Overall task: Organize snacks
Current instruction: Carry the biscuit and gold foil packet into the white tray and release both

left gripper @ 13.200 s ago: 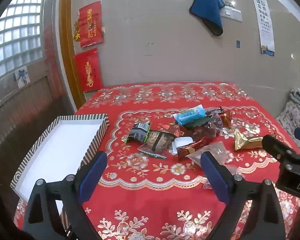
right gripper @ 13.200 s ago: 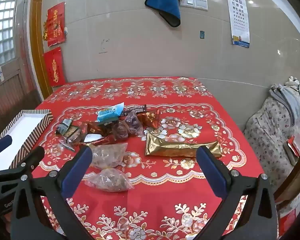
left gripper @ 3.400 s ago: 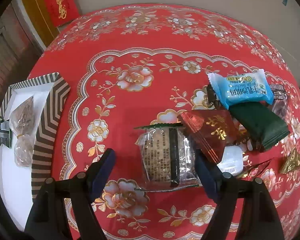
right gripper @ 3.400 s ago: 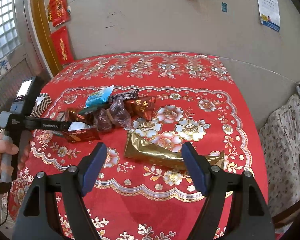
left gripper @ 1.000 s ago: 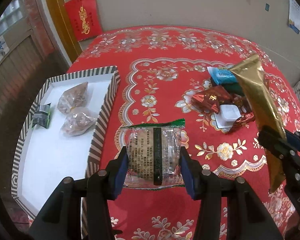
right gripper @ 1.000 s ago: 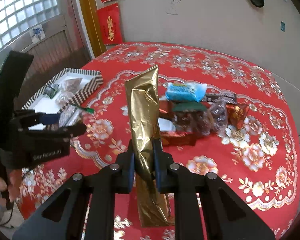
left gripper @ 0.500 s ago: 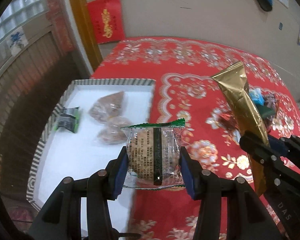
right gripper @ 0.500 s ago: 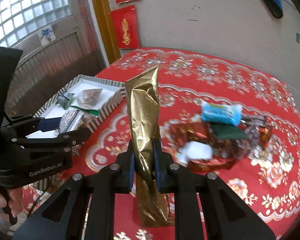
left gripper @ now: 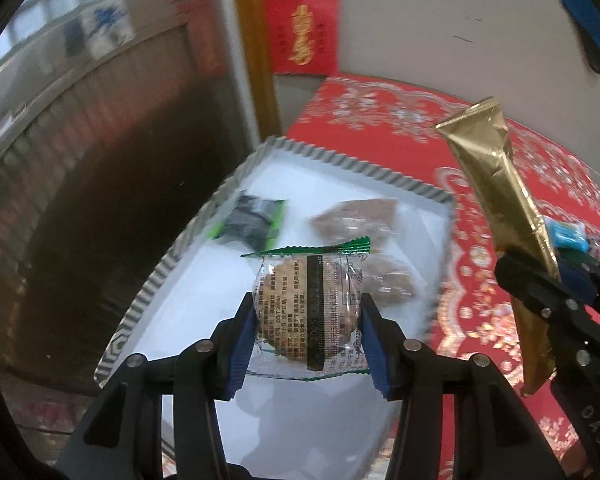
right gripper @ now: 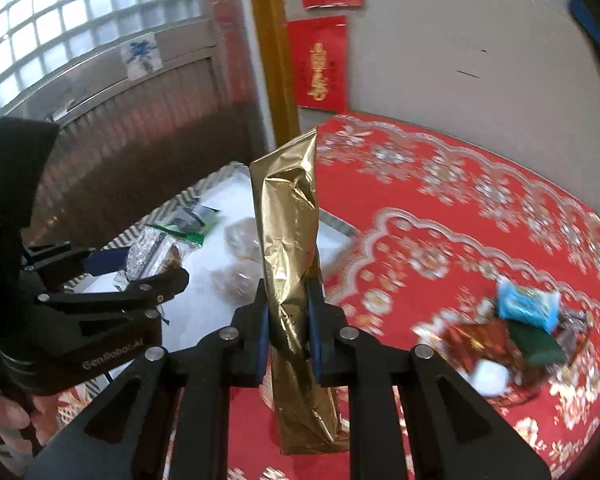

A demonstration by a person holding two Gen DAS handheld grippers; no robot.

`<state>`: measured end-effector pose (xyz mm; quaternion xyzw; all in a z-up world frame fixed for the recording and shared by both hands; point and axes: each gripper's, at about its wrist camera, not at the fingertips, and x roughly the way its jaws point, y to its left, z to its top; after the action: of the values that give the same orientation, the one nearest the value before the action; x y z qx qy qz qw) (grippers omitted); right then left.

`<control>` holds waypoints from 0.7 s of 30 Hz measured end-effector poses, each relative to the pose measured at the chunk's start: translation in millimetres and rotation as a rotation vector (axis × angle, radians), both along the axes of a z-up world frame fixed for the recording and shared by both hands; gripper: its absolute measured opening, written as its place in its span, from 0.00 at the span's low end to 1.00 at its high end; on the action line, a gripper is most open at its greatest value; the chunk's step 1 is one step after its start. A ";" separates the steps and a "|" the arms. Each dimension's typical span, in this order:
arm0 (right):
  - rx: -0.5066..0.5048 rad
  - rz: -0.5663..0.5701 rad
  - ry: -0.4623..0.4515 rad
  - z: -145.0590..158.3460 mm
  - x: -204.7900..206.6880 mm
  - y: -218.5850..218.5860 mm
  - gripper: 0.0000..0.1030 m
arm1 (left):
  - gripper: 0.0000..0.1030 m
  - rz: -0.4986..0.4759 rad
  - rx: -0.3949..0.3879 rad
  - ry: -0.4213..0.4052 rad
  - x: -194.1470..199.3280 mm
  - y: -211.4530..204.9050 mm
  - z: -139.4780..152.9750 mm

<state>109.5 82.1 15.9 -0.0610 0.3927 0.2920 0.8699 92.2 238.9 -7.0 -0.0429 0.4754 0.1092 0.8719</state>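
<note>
My left gripper [left gripper: 307, 322] is shut on a clear biscuit packet [left gripper: 308, 312] with green edges, held above the white tray [left gripper: 363, 170] with the striped rim. In that tray lie a dark green-edged packet [left gripper: 254, 220] and two brownish bags [left gripper: 355, 216]. My right gripper [right gripper: 288, 320] is shut on a long gold foil pack [right gripper: 294, 264] that stands upright between its pads. In the left wrist view the gold foil pack [left gripper: 499, 208] and the right gripper show at the right, over the tray's right rim. The left gripper [right gripper: 140, 268] shows at the left of the right wrist view.
A pile of loose snacks [right gripper: 519, 332], among them a blue packet [right gripper: 527, 306], lies on the red flowered tablecloth [right gripper: 439, 216] to the right. The tray sits at the table's left edge, beside a brown wall panel [left gripper: 80, 184] and a wooden post [left gripper: 256, 60]. A hand [right gripper: 0, 412] holds the left gripper.
Both grippers have swung left with their packets, from over the tablecloth to over the tray. The snack pile has slid off to the right of both views.
</note>
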 end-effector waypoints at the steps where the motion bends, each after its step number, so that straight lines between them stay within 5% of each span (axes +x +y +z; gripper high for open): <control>1: 0.002 0.007 0.002 -0.1 1.3 5.6 0.14 | 0.48 0.018 -0.011 0.007 -1.3 9.4 -3.8; 21: -0.003 0.086 0.139 -53.4 21.9 97.2 0.14 | 0.48 0.143 0.001 0.088 -10.7 60.6 -52.9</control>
<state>131.4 179.3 -37.5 -0.0585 0.4496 0.3321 0.8272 81.5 299.5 -59.9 -0.0716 0.5088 0.1731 0.8402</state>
